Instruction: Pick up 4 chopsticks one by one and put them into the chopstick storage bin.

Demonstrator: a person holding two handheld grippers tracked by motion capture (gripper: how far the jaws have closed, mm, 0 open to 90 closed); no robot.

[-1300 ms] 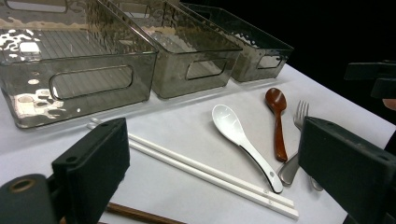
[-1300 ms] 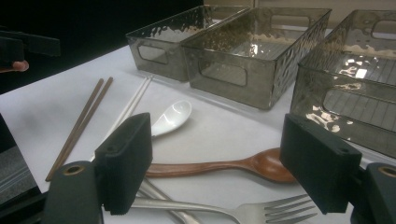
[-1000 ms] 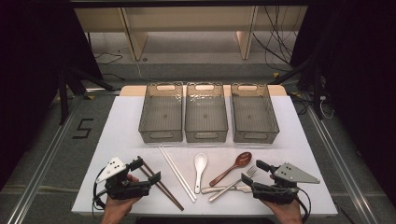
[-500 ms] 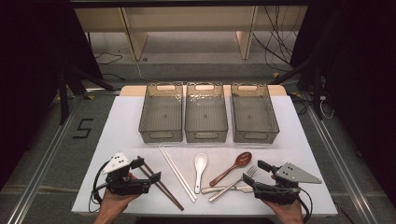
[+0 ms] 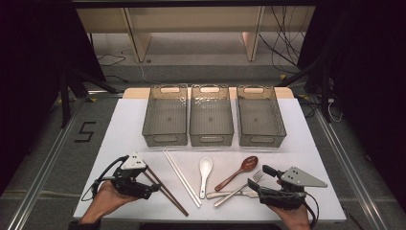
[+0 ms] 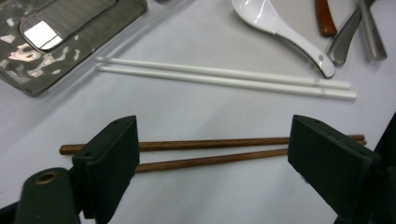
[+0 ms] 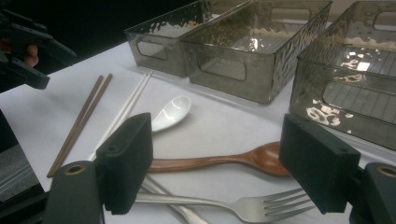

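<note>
the left tool [image 5: 152,184] hangs low over the near left part of the white table [image 5: 306,143], jaws spread wide and empty, with the 2 brown chopsticks [image 6: 210,151] lying side by side on the table between them, untouched. just beyond lie 2 white chopsticks [image 6: 224,78] and a white spoon [image 5: 205,173]. the right tool [image 5: 255,178] sits near the right front edge, jaws also wide, framing a metal fork [image 7: 243,205] and a brown wooden spoon [image 7: 224,162]. 3 grey bins [image 5: 211,116] stand in a row farther back.
</note>
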